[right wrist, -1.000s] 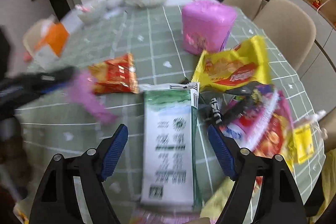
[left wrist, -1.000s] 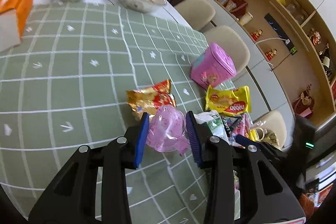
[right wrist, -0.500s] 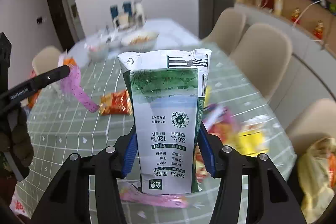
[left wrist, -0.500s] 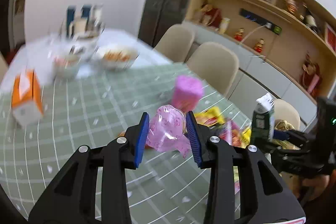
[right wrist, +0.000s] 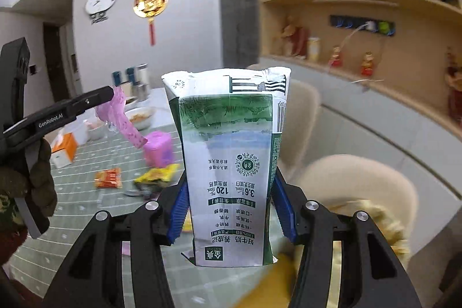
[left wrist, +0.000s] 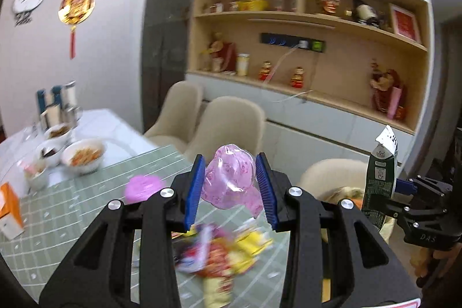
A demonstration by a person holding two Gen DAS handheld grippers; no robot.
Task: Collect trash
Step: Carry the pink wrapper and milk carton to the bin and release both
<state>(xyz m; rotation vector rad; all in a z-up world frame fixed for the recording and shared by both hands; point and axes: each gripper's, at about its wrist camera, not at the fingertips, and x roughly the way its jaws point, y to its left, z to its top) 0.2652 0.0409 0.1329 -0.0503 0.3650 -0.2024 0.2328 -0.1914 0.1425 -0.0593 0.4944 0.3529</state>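
Above table, left tool pinching pink wrapper, right tool gripping milk carton

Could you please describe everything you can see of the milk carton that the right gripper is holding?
The milk carton is a green-and-white paper carton with a landscape print, a barcode and a QR code; its printed text reads upside down. Its top seam looks torn open and crumpled. It stands roughly upright, clear of the table, clamped low on both sides between the blue jaws of the right gripper. From the left wrist camera it appears at the right, tilted slightly.
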